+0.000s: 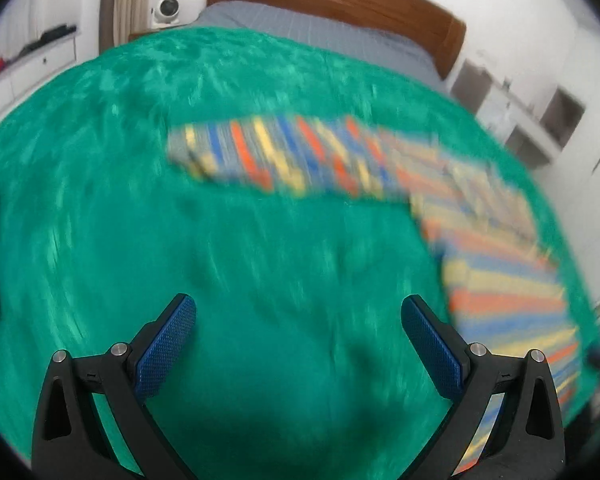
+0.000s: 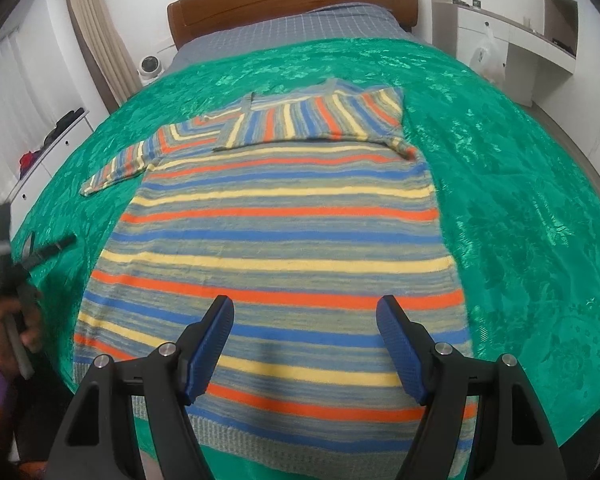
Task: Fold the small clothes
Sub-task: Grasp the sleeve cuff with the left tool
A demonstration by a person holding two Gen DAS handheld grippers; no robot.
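- No readable writing or brand shows anywhere.
- The striped knit sweater in orange, blue, yellow and grey (image 2: pixel 276 216) lies flat on the green satin bedspread (image 2: pixel 520 184), one sleeve folded across its chest at 12 o'clock.
- Left hand-held gripper (image 1: pixel 299 344): spread, empty; its view is motion-blurred.
- Right hand-held gripper (image 2: pixel 305 344): spread above the hem, which is partly cut off.

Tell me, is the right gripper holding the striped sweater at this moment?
No, the right gripper is open above the striped sweater, and nothing is between its blue fingers.
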